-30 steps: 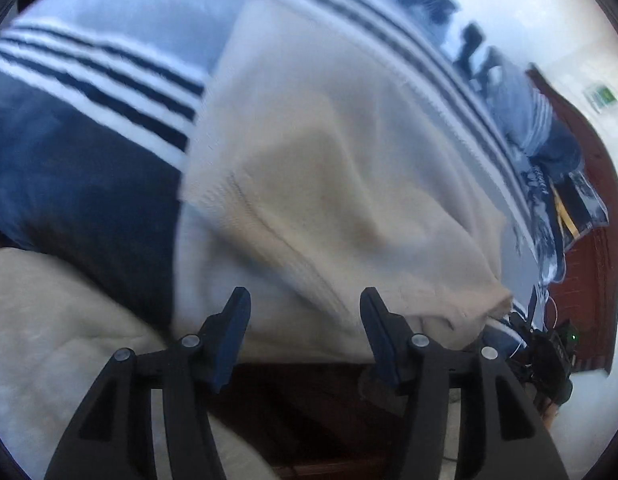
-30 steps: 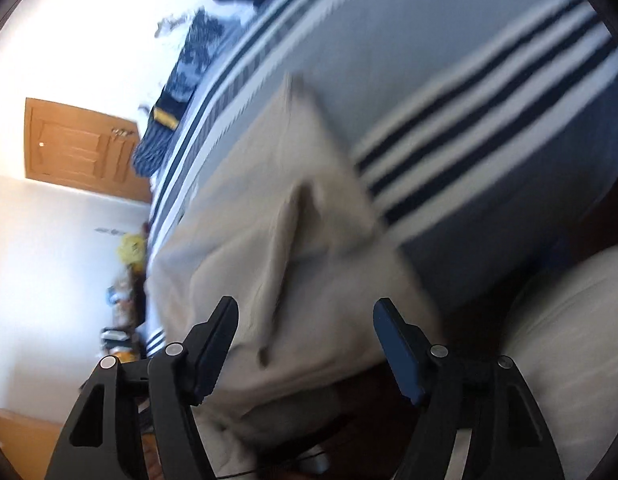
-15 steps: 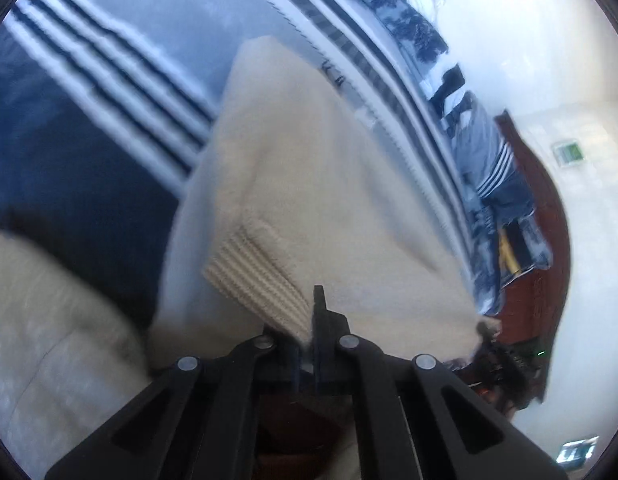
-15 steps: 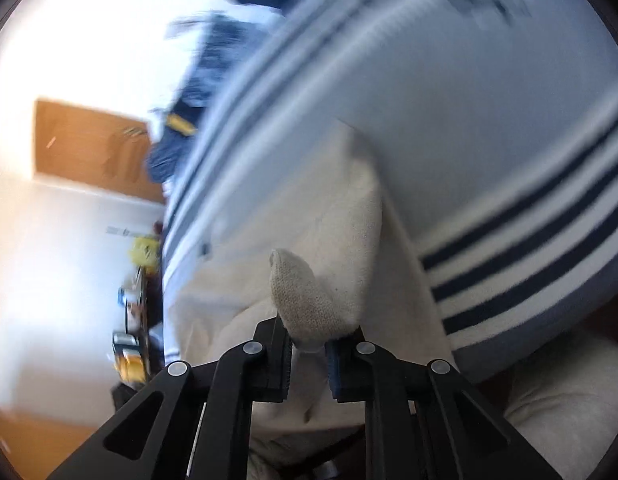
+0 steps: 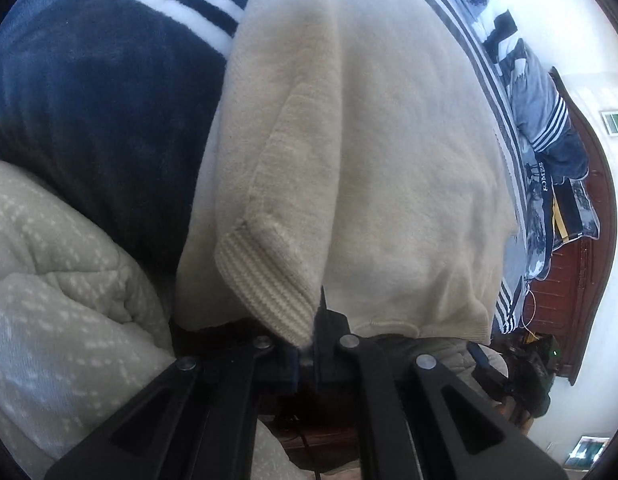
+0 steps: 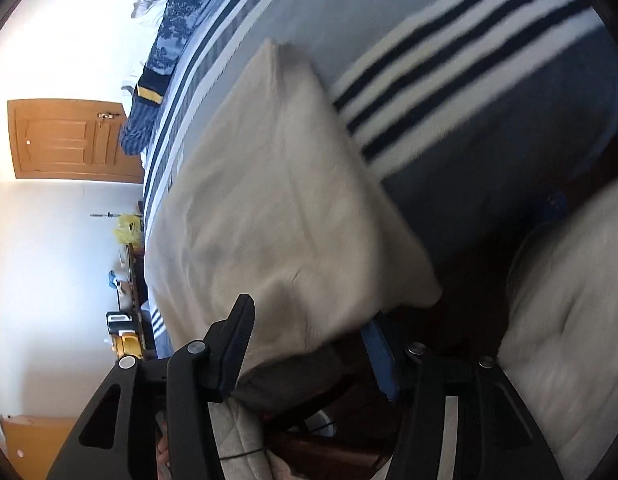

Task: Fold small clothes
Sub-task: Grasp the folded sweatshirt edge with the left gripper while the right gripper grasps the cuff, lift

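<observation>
A cream knitted sweater [image 5: 369,152] lies on a striped blue and white blanket [image 5: 101,92] on a bed. My left gripper [image 5: 307,344] is shut on the sweater's ribbed cuff [image 5: 269,284], with the sleeve folded over the body. In the right wrist view the same sweater [image 6: 277,208] lies folded near the bed's edge. My right gripper [image 6: 309,344] is open, its jaws wide apart on either side of the sweater's near edge, holding nothing.
A pale quilted cover [image 5: 61,280] lies beside the sweater, also in the right wrist view [image 6: 569,320]. More clothes [image 5: 557,152] are piled further along the bed. A wooden door [image 6: 69,140] and a cluttered side table [image 6: 125,320] stand beyond.
My right gripper has let go of the sweater's corner and opened wide. My left gripper stays shut on the cuff, and the sleeve now lies further over the sweater body.
</observation>
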`<state>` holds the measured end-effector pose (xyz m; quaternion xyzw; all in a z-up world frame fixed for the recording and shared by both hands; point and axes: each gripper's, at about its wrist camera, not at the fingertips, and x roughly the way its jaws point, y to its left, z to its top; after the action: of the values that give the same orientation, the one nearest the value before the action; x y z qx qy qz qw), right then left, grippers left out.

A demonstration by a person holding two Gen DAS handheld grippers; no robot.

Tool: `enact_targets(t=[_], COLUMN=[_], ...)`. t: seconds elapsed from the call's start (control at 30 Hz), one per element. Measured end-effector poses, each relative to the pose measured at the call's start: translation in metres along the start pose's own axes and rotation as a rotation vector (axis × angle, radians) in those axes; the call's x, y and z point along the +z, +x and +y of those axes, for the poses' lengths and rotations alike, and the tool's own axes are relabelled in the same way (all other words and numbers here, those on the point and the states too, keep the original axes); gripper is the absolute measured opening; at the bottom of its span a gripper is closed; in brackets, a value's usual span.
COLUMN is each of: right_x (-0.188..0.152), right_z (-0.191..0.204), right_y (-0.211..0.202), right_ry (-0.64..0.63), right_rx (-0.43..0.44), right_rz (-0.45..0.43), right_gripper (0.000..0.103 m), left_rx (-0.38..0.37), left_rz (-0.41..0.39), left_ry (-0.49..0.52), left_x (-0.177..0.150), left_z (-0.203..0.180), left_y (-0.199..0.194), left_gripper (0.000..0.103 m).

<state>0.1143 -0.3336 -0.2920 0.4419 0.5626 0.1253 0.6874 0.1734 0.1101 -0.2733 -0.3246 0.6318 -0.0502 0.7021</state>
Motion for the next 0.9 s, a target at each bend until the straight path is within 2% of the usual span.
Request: enact_targets(t=[0.03, 0.07, 0.1, 0.13, 0.2, 0.3, 0.37, 0.43, 0.5, 0.57, 0.6, 0.63, 0.67, 0.7, 0.8, 0.83, 0.9], right_x=[-0.007, -0.007, -0.005, -0.002, -0.003, -0.011, -0.011, -0.006, -0.001, -0.004, -0.006, -0.008, -0.01, -0.012, -0.013, -0.011, 0.004], right_z=[0.002, 0.003, 0.003, 0.001, 0.001, 0.021, 0.024, 0.019, 0.012, 0.017, 0.02, 0.023, 0.027, 0.03, 0.048, 0.058, 0.08], right_y=[0.008, 0.013, 0.017, 0.016, -0.001, -0.025, -0.017, 0.003, 0.034, 0.038, 0.035, 0.027, 0.019, 0.007, -0.025, -0.035, -0.053], right_ry=[-0.002, -0.011, -0.021, -0.015, -0.007, -0.116, -0.155, -0.181, -0.187, -0.201, -0.215, -0.222, -0.22, -0.22, -0.294, -0.338, -0.431], right_rx=[-0.007, -0.04, -0.101, -0.129, -0.135, -0.275, -0.374, -0.464, -0.533, -0.535, -0.532, -0.528, -0.516, -0.487, -0.442, -0.404, -0.304], right_rz=[0.015, 0.019, 0.016, 0.015, -0.016, -0.055, -0.02, 0.004, 0.098, 0.12, 0.119, 0.109, 0.093, 0.071, 0.021, -0.002, -0.051], right_gripper=[0.057, 0.045, 0.03, 0.005, 0.005, 0.004, 0.004, 0.004, 0.004, 0.008, 0.012, 0.027, 0.041, 0.043, 0.054, 0.059, 0.07], left_rx=[0.009, 0.013, 0.003, -0.017, -0.056, 0.005, 0.074, 0.161, 0.195, 0.184, 0.161, 0.129, 0.109, 0.109, 0.174, 0.185, 0.207], left_rz=[-0.005, -0.009, -0.012, -0.021, -0.04, 0.002, 0.046, 0.055, 0.053, 0.02, 0.002, -0.017, -0.042, -0.065, -0.226, -0.283, -0.368], left_ry=[0.006, 0.01, 0.007, 0.0, -0.015, 0.009, 0.05, 0.102, 0.131, 0.155, 0.174, 0.207, 0.241, 0.26, 0.26, 0.257, 0.251], left_x=[0.0, -0.001, -0.003, -0.01, -0.017, -0.025, -0.025, -0.024, -0.026, -0.03, -0.032, -0.036, -0.039, -0.04, -0.026, -0.014, 0.008], left_z=[0.001, 0.0, 0.0, 0.013, 0.014, 0.017, 0.007, -0.005, -0.011, -0.018, -0.021, -0.025, -0.032, -0.035, -0.042, -0.044, -0.045], left_y=[0.0, -0.003, -0.008, -0.023, -0.034, -0.025, -0.009, 0.0, -0.002, -0.017, -0.028, -0.041, -0.056, -0.067, -0.111, -0.125, -0.139], left_gripper=[0.004, 0.004, 0.004, 0.004, 0.004, 0.004, 0.004, 0.008, 0.014, 0.024, 0.035, 0.046, 0.051, 0.059, 0.075, 0.082, 0.088])
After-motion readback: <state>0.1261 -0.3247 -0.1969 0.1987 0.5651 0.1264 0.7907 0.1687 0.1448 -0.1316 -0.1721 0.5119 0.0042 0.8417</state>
